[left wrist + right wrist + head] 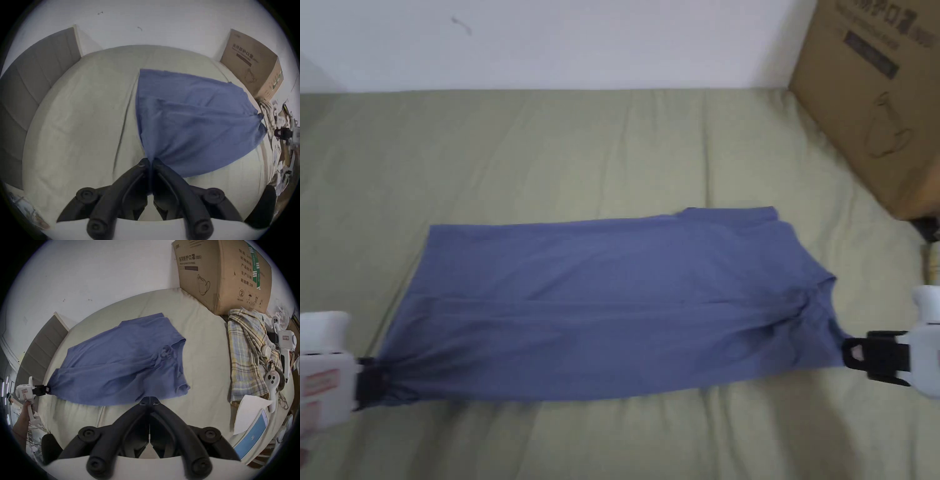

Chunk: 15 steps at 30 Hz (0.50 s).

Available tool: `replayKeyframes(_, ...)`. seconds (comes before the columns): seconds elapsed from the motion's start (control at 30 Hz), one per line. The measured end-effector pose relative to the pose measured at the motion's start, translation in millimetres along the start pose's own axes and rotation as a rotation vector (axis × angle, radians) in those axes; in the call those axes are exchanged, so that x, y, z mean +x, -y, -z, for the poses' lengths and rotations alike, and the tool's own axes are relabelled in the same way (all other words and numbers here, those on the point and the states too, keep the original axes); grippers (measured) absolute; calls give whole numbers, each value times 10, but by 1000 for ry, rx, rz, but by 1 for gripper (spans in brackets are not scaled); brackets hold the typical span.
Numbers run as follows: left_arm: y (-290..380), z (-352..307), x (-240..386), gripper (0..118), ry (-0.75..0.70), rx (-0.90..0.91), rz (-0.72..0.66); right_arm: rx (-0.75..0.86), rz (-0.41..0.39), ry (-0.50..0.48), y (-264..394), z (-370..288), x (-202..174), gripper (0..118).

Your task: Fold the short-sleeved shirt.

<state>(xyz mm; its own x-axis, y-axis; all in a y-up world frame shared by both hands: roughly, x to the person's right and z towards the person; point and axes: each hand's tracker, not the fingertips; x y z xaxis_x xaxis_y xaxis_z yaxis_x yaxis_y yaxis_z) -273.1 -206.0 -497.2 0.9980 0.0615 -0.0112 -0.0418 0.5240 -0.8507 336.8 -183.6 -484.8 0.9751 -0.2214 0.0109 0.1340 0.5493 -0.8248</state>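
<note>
A blue short-sleeved shirt [612, 306] lies stretched lengthwise across an olive-sheeted bed [581, 144], pulled between two hand-held claws. The left claw [370, 381] has its jaws closed tight on the shirt's near left corner, the fabric bunched and gathered between them; its own view shows cloth [186, 116] running down into the narrow seam between the two black jaws [150, 162]. The right claw [853, 353] meets the shirt's near right corner by the collar end. In the right gripper view its jaws are drawn almost together at the hem [150, 400], with at most a sliver of fabric between the tips; whether both jaws actually press on the cloth cannot be told. That view also shows the left claw [46, 389] gripping the far corner, a hand [26, 407] on its white handle.

The shirt [123, 363] rests on the bed, its near edge taut between the two claws, with one sleeve opening beside the right claw. One cardboard box [875, 94] stands at the bed's far right corner. One plaid cloth [248, 356] lies heaped beside it, with other white handled devices [285, 344] resting on it.
</note>
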Motion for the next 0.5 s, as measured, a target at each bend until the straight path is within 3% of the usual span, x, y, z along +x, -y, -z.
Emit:
replayKeyframes(0.07, -22, -37, -27, 1, 22, -4, -24, 6, 26, 9, -89, 53, 130, 5)
replayKeyframes(0.1, -68, -19, -70, 1, 35, -5, -41, 3, 46, 14, -141, 108, 206, 37)
replayKeyframes(0.13, -80, -16, -50, 1, 42, -14, -42, -34, 84, 31, -188, 198, 286, 79)
replayKeyframes(0.17, -88, -24, -35, 1, 31, -1, -35, -75, 110, 44, -227, 296, 348, 113)
replayKeyframes(0.2, -93, -26, -4, 1, 41, -1, -30, -124, 145, 85, -280, 419, 430, 117)
replayKeyframes(0.3, -83, -33, 8, 1, 47, 9, -18, -168, 201, 107, -385, 684, 634, 114)
replayKeyframes(0.33, -79, -38, 12, 1, 56, 16, -14, -182, 213, 101, -419, 764, 687, 109)
replayKeyframes(0.37, -75, -39, -26, 1, 66, 14, -9, -181, 212, 97, -444, 811, 714, 97)
replayKeyframes(0.4, -74, -29, -15, 1, 62, 7, -10, -192, 210, 100, -413, 889, 664, 73)
replayKeyframes(0.43, -70, -14, -4, 1, 64, -2, -10, -200, 204, 103, -416, 916, 642, 62)
replayKeyframes(0.47, -58, -5, 4, 1, 79, -2, 3, -217, 157, 119, -419, 917, 575, 60)
replayKeyframes(0.5, -58, 25, -49, 1, 73, -5, 7, -214, 115, 106, -423, 896, 536, 43)
